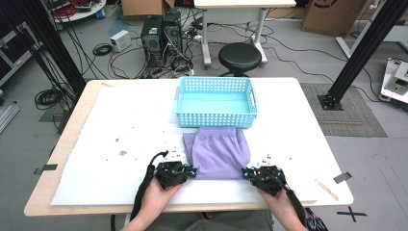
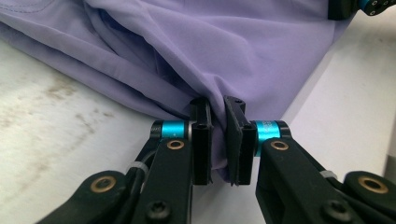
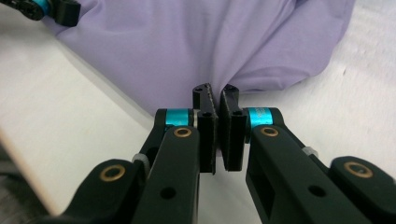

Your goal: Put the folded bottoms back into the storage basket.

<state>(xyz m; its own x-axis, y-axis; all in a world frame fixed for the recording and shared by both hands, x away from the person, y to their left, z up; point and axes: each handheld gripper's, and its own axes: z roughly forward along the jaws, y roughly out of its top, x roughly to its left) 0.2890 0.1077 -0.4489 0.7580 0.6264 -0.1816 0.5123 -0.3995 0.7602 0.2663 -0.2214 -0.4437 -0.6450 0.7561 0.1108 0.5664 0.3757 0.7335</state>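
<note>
Two claws pinch purple shorts (image 1: pixel 217 153) | left claw (image 2: pixel 218 140) – near-left corner | right claw (image 3: pixel 218 135) – near-right corner | blue basket (image 1: pixel 216 121) just beyond on tabletop (image 1: pixel 120 125)

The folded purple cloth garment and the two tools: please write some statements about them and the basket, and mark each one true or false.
1. The folded purple cloth garment lies inside the light blue plastic basket. False: it lies on the white table cover, just in front of the basket.
2. The left tool is shut on the garment's near edge. True: cloth is pinched between its jaws.
3. The right tool is wide open and far from the garment. False: its jaws are shut on the garment's edge.
4. The basket holds nothing. True.
5. The tools hold the garment at its two near corners. True.
</note>
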